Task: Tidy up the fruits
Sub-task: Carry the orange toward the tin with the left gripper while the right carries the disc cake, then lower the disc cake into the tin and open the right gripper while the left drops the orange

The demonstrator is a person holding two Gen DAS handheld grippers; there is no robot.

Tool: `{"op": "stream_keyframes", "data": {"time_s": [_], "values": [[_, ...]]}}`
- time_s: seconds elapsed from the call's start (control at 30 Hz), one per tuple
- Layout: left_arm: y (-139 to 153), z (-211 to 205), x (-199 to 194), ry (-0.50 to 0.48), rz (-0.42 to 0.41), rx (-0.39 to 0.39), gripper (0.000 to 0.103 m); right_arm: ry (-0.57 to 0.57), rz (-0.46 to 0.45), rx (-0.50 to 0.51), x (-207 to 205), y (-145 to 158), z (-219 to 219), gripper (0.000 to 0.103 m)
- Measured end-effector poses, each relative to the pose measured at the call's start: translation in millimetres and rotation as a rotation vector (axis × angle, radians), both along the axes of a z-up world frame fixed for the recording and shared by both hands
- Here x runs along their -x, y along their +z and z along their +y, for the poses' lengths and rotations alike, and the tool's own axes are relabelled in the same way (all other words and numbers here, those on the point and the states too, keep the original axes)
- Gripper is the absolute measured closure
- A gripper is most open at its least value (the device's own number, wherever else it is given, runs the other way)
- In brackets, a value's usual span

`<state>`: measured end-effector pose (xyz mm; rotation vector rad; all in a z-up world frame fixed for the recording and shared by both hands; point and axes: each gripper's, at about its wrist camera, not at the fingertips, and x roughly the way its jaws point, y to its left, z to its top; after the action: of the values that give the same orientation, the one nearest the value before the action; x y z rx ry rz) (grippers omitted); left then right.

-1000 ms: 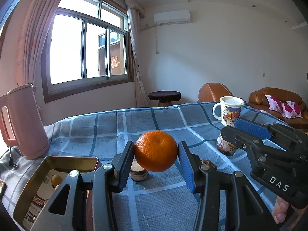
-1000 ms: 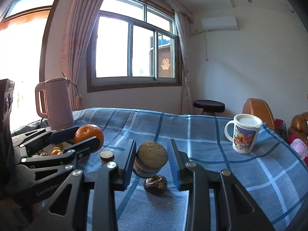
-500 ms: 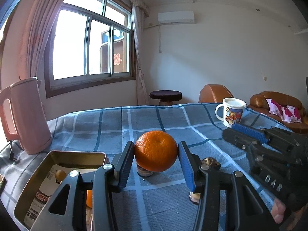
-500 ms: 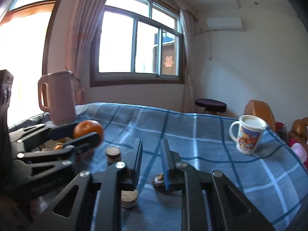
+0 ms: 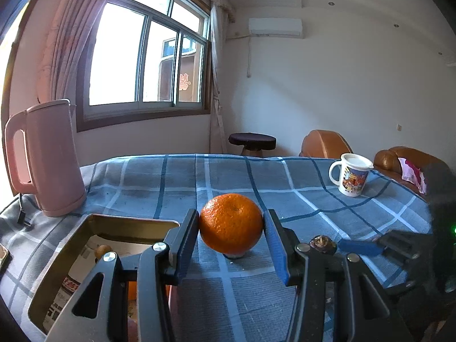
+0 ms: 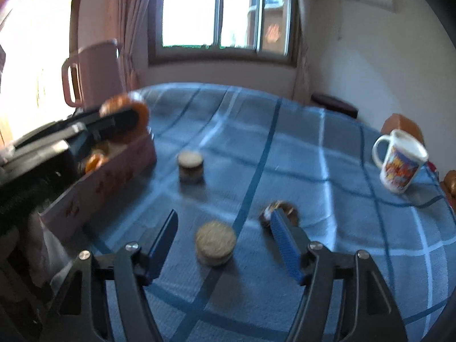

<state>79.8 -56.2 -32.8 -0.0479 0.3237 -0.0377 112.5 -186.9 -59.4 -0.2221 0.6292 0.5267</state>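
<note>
The orange [image 5: 230,223] is pinched between the two blue pads of the left gripper [image 5: 231,238], which presses on both its sides and holds it clear of the blue checked tablecloth [image 5: 299,196]. It hangs just beside the gold metal tin [image 5: 51,279], past the tin's near corner, and in the right wrist view it sits at the tin's far end. Inside the tin lie a small yellowish fruit [image 5: 103,251] and another orange fruit [image 6: 95,162] on printed paper.

The right gripper [image 6: 222,245] is spreading its jaws and grips nothing; a sandwich biscuit [image 6: 215,242] lies on the cloth between its fingers, touched by neither pad. A second sandwich biscuit [image 6: 190,166] stands farther from the tin's side wall, and a dark chocolate-coloured pastry [image 6: 280,212] sits just behind the right finger.

Beyond the tin stands a pink electric kettle [image 5: 47,156]. Well apart from the tin, at the cloth's far side, stands a white printed mug [image 5: 352,178].
</note>
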Motion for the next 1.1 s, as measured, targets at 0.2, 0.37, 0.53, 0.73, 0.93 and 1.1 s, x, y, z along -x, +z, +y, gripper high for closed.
{"op": "stream_keyframes", "data": {"time_s": [0.2, 0.37, 0.53, 0.73, 0.93, 1.1], "values": [[2, 6, 3, -0.002, 0.004, 0.001, 0.054, 0.020, 0.088, 0.053, -11, -16, 9, 0.066], [6, 16, 10, 0.002, 0.009, -0.004, 0.054, 0.019, 0.039, 0.042, -1, -9, 9, 0.066], [17, 38, 22, 0.040, 0.003, -0.022, 0.054, 0.035, -0.056, -0.034, 9, 21, 15, 0.066], [22, 71, 30, 0.104, 0.016, -0.028, 0.054, 0.093, -0.145, -0.077, 22, 56, 37, 0.066], [14, 101, 35, 0.142, 0.064, -0.028, 0.054, 0.177, -0.162, -0.127, 30, 75, 67, 0.067], [3, 122, 38, 0.179, 0.104, -0.026, 0.054, 0.242, -0.161, -0.112, 36, 74, 100, 0.066]]}}
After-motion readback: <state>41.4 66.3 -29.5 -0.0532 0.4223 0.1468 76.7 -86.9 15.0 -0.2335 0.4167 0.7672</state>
